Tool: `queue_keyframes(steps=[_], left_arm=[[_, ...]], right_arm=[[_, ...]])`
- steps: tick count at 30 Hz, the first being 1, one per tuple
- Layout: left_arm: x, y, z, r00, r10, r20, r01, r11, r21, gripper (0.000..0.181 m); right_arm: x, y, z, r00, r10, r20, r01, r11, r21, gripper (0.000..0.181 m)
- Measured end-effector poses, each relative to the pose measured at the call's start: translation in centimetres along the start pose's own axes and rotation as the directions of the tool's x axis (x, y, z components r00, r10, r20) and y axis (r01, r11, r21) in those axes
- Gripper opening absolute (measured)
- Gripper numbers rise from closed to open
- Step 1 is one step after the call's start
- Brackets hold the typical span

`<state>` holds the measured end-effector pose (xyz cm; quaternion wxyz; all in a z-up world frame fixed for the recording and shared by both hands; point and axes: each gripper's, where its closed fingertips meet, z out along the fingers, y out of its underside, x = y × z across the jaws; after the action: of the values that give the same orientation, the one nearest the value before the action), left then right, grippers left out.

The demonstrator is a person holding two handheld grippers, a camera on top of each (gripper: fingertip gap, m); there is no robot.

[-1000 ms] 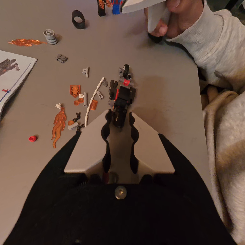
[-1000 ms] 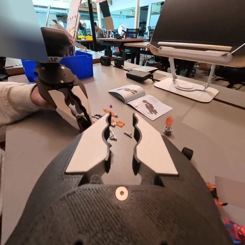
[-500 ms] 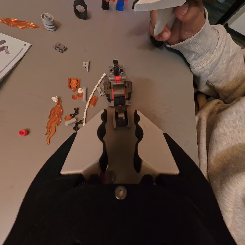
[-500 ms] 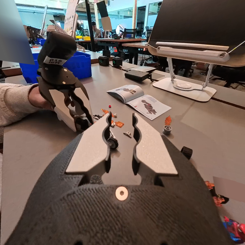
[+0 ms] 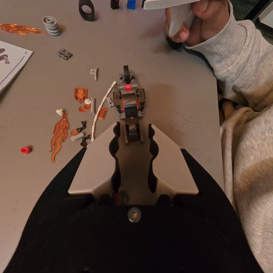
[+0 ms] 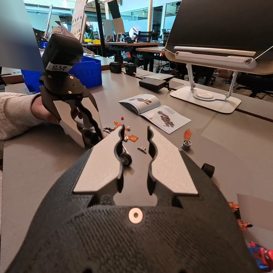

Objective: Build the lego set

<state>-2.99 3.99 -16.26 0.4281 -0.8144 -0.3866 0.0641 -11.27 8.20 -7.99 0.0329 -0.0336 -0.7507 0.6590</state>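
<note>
Grey table (image 5: 169, 76) carries everything. Left gripper (image 5: 133, 125) w/ fingers spread wide, gripping nothing, straddles rear of the half-built black/grey/red brick bike (image 5: 129, 102). Right gripper (image 6: 134, 128) also wide open, empty, just beyond bike's front wheel. Loose orange/grey bits (image 5: 88, 106) beside bike.

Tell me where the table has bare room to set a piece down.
Bare table lies between the half-built model and the sleeve-side edge, and between the instruction booklet and the red stud. It is crowded left of the model, around the flame piece.
</note>
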Motion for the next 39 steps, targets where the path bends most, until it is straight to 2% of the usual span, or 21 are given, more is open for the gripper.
queue_keyframes(steps=[10, 19, 26, 30, 36, 39], left_arm=[[-0.02, -0.03, 0.02, 1.0, 0.013, 0.009, -0.013, 1.0, 0.0, 0.034], [0.58, 0.07, 0.34, 0.995, 0.102, 0.023, -0.101, 0.995, -0.02, 0.031], [0.45, -0.2, 0.08, 0.997, 0.074, 0.013, -0.074, 0.997, 0.004, 0.03], [0.33, -0.17, 0.05, 0.998, 0.061, 0.014, -0.061, 0.998, 0.004, 0.023], [0.0, -0.14, -0.23, 0.998, -0.048, -0.036, 0.049, 0.999, 0.018, 0.018], [0.02, -0.23, -0.34, 0.998, -0.051, -0.04, 0.052, 0.998, 0.027, 0.018]], right_arm=[[-0.01, 0.04, 0.08, 1.0, -0.001, 0.0, 0.001, 1.0, -0.003, 0.029], [-0.05, 0.06, 0.1, 1.0, -0.003, 0.001, 0.003, 1.0, -0.005, 0.029], [-0.06, 0.06, 0.11, 1.0, -0.004, 0.001, 0.004, 1.0, -0.005, 0.029], [-0.07, 0.05, 0.11, 1.0, -0.004, 0.001, 0.004, 1.0, -0.005, 0.029], [-0.07, 0.05, 0.1, 1.0, -0.005, 0.001, 0.005, 1.0, -0.005, 0.029], [-0.07, 0.04, 0.1, 1.0, -0.006, 0.001, 0.006, 1.0, -0.004, 0.029]])
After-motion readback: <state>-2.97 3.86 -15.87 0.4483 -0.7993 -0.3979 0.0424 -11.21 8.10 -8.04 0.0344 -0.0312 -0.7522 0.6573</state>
